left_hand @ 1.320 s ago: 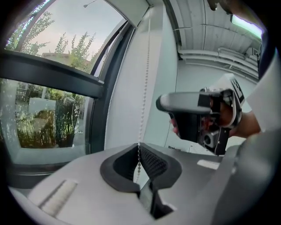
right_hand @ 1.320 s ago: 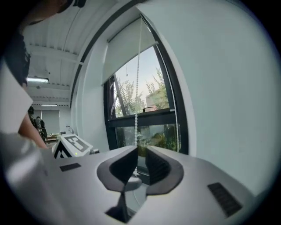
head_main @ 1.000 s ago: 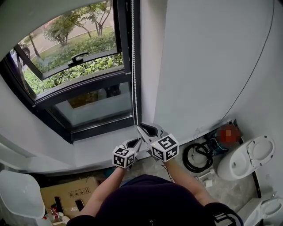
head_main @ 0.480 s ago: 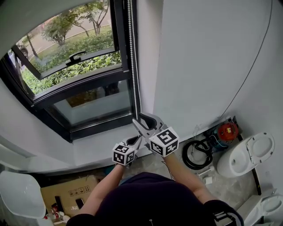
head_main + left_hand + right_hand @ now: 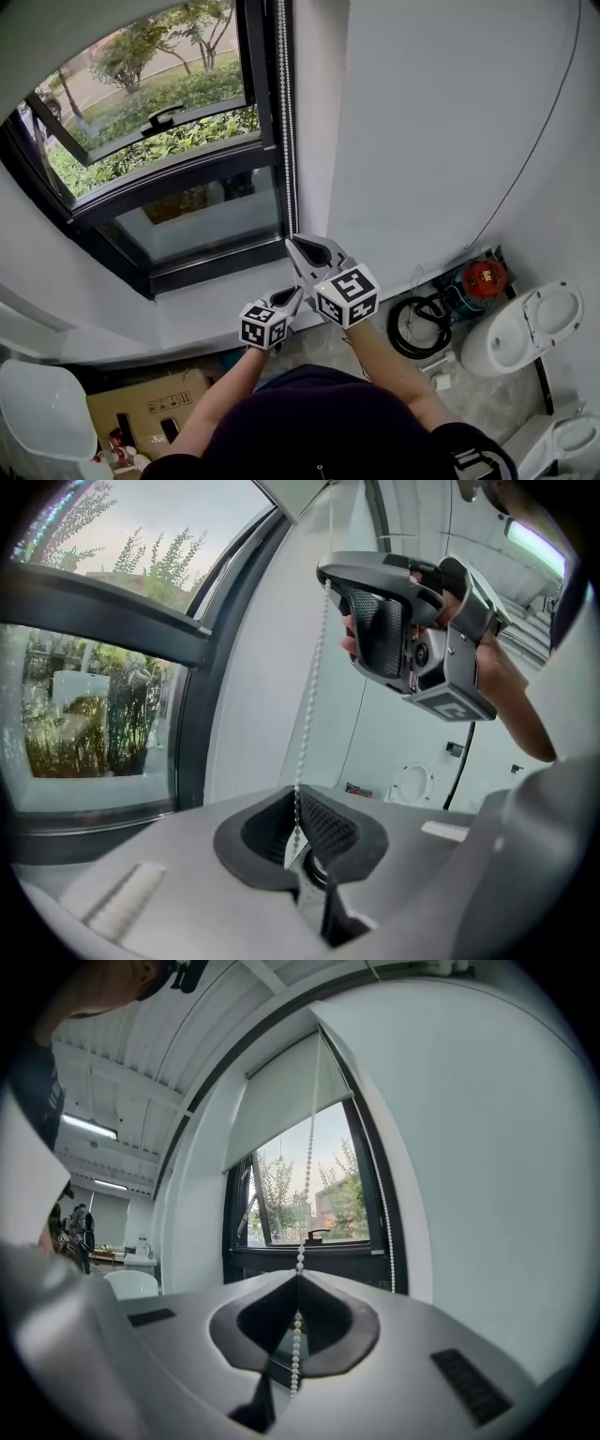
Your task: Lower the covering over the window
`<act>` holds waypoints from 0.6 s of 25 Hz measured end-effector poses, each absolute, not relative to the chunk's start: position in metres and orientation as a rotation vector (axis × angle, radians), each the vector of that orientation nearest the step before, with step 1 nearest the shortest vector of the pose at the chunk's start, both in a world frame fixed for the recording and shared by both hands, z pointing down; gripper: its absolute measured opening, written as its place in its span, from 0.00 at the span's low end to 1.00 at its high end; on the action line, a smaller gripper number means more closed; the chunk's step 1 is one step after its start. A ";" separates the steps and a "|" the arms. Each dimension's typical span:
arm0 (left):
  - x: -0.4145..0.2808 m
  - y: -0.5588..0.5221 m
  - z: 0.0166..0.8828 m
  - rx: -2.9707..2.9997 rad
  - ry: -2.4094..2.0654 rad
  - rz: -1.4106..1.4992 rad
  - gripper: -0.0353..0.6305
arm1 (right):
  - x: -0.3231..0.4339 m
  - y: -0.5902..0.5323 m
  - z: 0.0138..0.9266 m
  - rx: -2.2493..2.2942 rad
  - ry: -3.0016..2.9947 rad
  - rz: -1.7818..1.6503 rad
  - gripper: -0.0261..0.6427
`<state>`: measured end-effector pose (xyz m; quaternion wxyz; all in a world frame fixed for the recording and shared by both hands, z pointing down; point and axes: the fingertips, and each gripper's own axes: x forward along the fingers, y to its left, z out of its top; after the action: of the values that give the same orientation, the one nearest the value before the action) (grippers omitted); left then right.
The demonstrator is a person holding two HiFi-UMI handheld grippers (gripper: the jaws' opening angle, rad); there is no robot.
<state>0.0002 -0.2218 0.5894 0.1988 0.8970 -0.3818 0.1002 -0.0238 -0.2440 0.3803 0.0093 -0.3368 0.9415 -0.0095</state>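
- The bead chain (image 5: 286, 141) hangs along the window's (image 5: 178, 190) right frame; the shade (image 5: 281, 1101) covers only the window's top.
- Near the window's lower right corner, the right gripper (image 5: 298, 248) pinches the chain, and the left gripper (image 5: 289, 300) pinches it just beneath.
- Best to pull straight down with one grip always closed.

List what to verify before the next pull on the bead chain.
1. Left claw shut on the bead chain: ok.
2. Right claw shut on the same strand, higher up than the left one: ok.
3. Chain between the two claws runs straight, with no loop or snag: ok.
4. Blind fully down: not ok. It covers only the top of the window.
5. Held strand is the one that lowers the blind, not the one that raises it: cannot tell. A second strand hangs beside the frame.
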 end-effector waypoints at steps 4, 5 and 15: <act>0.002 -0.220 0.606 2.457 -1.030 0.350 0.09 | -0.030 -0.248 0.400 -1.063 3.028 -0.018 0.06; 0.001 -0.218 0.612 2.436 -1.020 0.364 0.09 | -0.031 -0.249 0.407 -1.065 3.048 -0.033 0.06; -0.009 -0.213 0.623 2.369 -1.007 0.331 0.09 | -0.034 -0.251 0.434 -1.086 3.125 -0.120 0.06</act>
<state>-0.0085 -0.2127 0.6226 0.2695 0.8790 -0.3737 0.1227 -0.0337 -0.2510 0.4344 -0.0843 -0.3268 0.9406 -0.0360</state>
